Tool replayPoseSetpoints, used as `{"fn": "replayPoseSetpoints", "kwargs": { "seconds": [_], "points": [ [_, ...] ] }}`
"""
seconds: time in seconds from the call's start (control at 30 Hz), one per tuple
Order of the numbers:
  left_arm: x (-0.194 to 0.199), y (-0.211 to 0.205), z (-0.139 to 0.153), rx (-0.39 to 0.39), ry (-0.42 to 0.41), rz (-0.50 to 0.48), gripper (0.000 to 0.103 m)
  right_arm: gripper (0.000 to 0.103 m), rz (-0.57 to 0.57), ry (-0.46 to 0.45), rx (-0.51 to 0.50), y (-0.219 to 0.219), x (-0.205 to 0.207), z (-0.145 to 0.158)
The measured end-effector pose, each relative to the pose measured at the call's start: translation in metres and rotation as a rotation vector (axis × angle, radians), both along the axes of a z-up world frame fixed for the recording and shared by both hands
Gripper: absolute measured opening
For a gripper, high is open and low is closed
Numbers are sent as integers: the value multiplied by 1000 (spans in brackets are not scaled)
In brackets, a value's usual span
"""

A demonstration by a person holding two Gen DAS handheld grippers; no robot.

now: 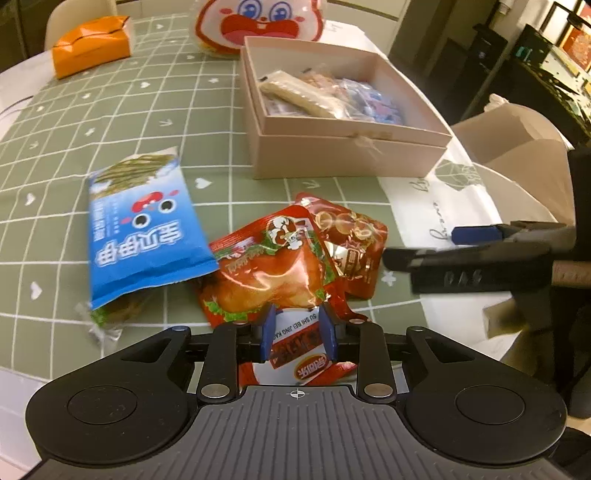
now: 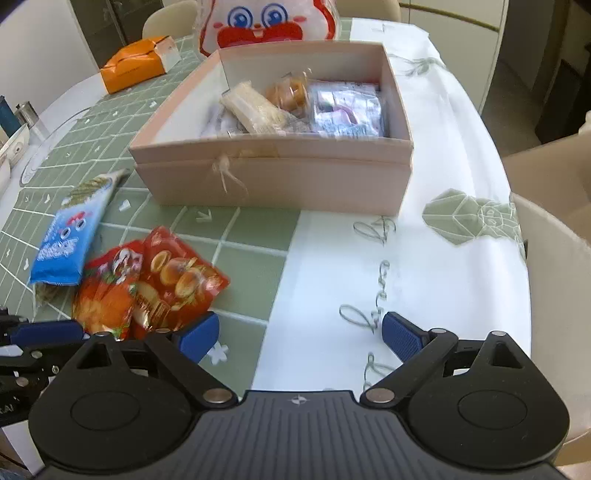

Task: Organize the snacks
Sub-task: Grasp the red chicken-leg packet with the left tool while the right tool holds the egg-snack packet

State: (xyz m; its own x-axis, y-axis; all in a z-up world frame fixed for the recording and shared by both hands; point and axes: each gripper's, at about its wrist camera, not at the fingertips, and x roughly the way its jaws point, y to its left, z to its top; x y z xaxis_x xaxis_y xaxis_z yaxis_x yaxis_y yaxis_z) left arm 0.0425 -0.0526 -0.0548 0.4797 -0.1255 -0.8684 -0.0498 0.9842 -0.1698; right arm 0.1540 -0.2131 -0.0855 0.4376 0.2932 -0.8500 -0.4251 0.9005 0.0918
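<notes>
My left gripper [image 1: 297, 332] is shut on the near edge of a red chicken snack pack [image 1: 273, 273], also in the right wrist view [image 2: 105, 295]. A second red pack [image 1: 351, 243] with round snacks lies against it [image 2: 177, 284]. A blue seaweed snack pack [image 1: 144, 236] lies to the left [image 2: 70, 240]. The open pink box [image 1: 347, 155] holds several snacks [image 2: 295, 107] behind them. My right gripper [image 2: 299, 336] is open and empty over the white cloth, right of the red packs; it shows at the right of the left wrist view [image 1: 443, 247].
An orange package [image 1: 90, 46] and a cartoon-face bag [image 1: 258, 22] sit at the table's far side. A chair [image 2: 554, 258] stands at the right edge. Small items sit at the far left edge [image 2: 14, 122].
</notes>
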Motion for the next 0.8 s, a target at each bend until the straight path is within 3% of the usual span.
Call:
{"fn": "replayPoseSetpoints", "kwargs": {
  "seconds": [0.2,0.33,0.43,0.57,0.67,0.8],
  "points": [
    [1,5,1,-27,16,30,33,97,32,-32,-30,2,-10,-1],
    [-7,18,1,-64,16,71,33,93,74,20,111,-5,-6,16],
    [-15,35,2,-101,-6,134,32,85,157,22,140,5,-14,27],
    [-19,51,-3,-151,2,191,32,76,236,49,95,30,-25,22],
    [-20,52,-9,-185,5,197,33,75,234,34,37,39,-30,12],
    [-17,54,-14,-230,-5,217,43,75,244,37,37,38,-30,13]
  ]
}}
